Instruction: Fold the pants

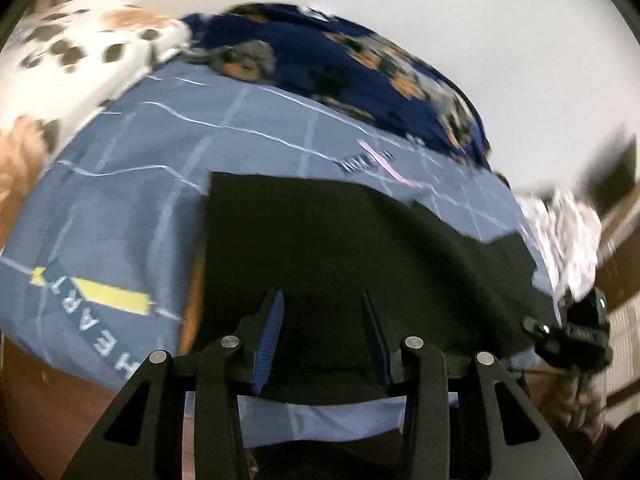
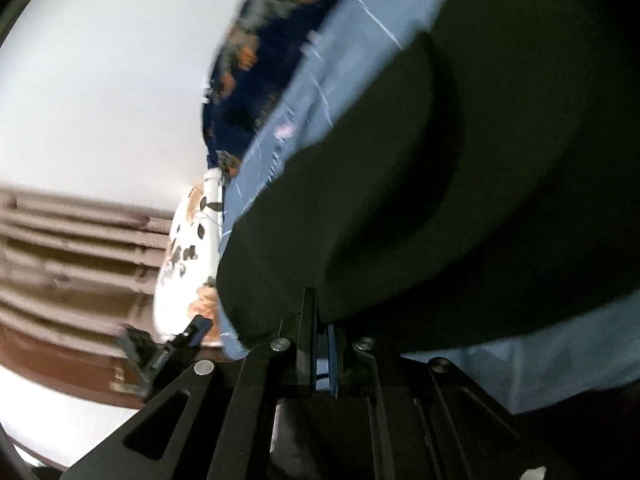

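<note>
The black pants [image 1: 340, 240] lie spread on a blue bedsheet [image 1: 120, 200] printed with white lines. My left gripper [image 1: 324, 300] hangs over their near part with its jaws partly apart. The blue pad on its left finger is bare, and I see no cloth pinched. At the pants' right edge sits my right gripper [image 1: 568, 332]. In the right wrist view the pants [image 2: 400, 160] rise as a big dark fold, and my right gripper [image 2: 320, 312] is shut on their near edge. The left gripper [image 2: 196, 328] shows at the pants' far corner.
A white pillow with dark spots [image 1: 80, 48] and a dark blue flowered blanket [image 1: 340, 72] lie along the bed's far side by a pale wall. A crumpled white cloth [image 1: 568, 240] lies at the right. Brown wooden furniture [image 2: 60, 260] stands beyond the bed.
</note>
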`<state>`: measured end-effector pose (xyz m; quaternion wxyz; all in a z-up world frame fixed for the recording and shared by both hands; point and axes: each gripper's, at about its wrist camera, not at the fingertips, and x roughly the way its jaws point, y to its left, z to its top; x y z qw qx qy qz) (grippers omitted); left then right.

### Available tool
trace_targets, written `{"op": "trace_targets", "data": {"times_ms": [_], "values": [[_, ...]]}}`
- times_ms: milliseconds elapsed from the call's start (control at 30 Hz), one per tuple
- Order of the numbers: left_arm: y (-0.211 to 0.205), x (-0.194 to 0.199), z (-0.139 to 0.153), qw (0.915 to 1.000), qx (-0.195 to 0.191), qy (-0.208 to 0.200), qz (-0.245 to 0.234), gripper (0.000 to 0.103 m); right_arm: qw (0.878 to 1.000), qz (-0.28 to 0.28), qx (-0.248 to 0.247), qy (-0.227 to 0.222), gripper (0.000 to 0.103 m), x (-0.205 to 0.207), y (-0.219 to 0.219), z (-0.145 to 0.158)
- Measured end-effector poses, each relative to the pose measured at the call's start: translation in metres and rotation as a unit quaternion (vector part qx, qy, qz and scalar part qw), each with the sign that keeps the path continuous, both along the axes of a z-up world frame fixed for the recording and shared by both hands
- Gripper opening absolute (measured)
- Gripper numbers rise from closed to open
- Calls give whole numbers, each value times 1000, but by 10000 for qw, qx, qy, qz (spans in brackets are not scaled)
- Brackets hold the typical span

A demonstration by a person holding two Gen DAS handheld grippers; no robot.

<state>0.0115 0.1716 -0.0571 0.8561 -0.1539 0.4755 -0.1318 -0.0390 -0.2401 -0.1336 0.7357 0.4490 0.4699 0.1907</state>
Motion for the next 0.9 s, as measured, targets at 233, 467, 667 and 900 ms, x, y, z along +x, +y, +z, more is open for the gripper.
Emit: {"op": "trace_targets", "data": {"times_ms": [233,467,667,900], "values": [[-34,5,-32,9955,700,337,-540,41,9921,189,963,782,18,-2,-11,-57],[-29,10,-51,9948,638,604,-521,41,9901,-1369,259,148,46,-4,-150,-34],[-23,12,-59,9950,498,734,-451,42,9725,-2282,-362,307,47,15,-263,-36],[-21,14,-61,9952,415,793,-398,42,9686,-2262,-877,541,52,78,-321,-45]]}}
